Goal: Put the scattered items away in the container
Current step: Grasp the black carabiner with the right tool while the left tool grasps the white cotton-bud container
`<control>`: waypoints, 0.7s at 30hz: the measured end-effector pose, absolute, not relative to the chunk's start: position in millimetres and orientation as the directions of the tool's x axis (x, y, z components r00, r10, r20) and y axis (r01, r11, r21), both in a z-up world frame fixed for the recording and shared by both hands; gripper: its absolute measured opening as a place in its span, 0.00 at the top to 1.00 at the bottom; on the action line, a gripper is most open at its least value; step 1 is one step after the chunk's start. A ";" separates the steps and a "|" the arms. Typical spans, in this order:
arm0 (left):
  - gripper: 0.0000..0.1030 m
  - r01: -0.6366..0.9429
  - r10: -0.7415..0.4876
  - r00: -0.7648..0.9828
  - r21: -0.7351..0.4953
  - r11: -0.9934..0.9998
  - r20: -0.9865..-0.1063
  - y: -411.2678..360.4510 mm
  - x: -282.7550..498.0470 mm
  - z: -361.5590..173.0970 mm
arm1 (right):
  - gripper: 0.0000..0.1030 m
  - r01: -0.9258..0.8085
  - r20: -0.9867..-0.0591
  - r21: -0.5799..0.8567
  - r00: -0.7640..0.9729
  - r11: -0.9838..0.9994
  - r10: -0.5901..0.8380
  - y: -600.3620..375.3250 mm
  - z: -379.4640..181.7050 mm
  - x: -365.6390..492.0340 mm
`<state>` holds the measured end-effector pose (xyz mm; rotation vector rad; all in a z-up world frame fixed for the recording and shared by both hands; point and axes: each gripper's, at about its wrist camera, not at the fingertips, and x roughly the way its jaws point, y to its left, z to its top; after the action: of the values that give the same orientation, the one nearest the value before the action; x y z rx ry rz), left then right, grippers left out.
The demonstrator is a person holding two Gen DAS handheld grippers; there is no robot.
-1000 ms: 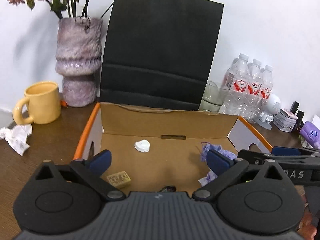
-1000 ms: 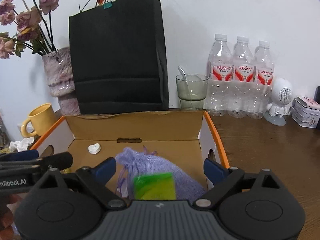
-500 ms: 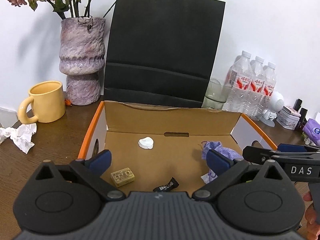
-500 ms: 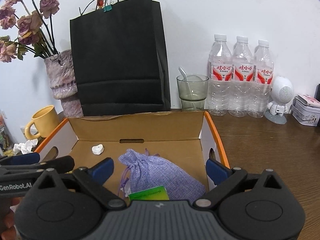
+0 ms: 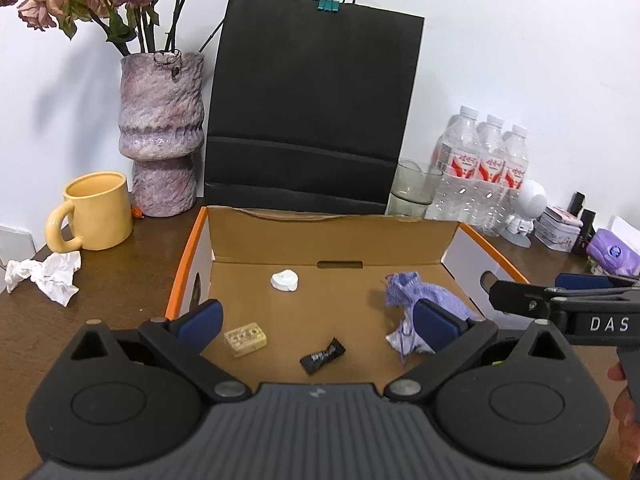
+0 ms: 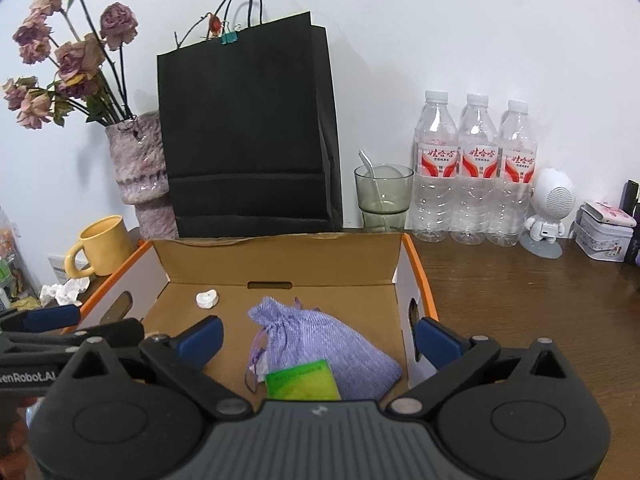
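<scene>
Tall black paper bag (image 6: 248,136) with teal binder clip (image 5: 329,4), mottled purple ceramic vase (image 5: 162,132) of dried roses, yellow ceramic mug (image 5: 98,210), three clear plastic water bottles (image 6: 476,172), greenish drinking glass (image 6: 383,196), white robot-shaped figurine (image 6: 550,210), brown wooden table (image 6: 520,300)

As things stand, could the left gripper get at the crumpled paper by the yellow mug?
Probably yes. The crumpled paper lies in the open on the table, left of the box, with nothing over it. The left gripper is open and empty; only the mug stands close behind.
</scene>
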<state>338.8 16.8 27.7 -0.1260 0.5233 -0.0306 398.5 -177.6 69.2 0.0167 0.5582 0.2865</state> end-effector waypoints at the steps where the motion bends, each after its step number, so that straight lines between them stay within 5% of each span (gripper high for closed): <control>1: 0.00 -0.001 -0.062 0.865 -0.125 0.992 -0.498 16.7 336.2 27.1 | 0.00 -0.266 -0.521 0.089 0.809 0.960 0.273 -178.5 69.1 395.3; 21: 0.00 0.031 -0.094 0.856 -0.131 0.991 -0.508 6.8 263.6 19.7 | 0.00 -0.285 -0.550 0.049 0.793 0.957 0.264 -205.1 54.2 325.4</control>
<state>263.6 6.8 19.7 -0.1197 0.5396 -0.0658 325.4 -205.1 54.2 -0.0372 0.5859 0.2948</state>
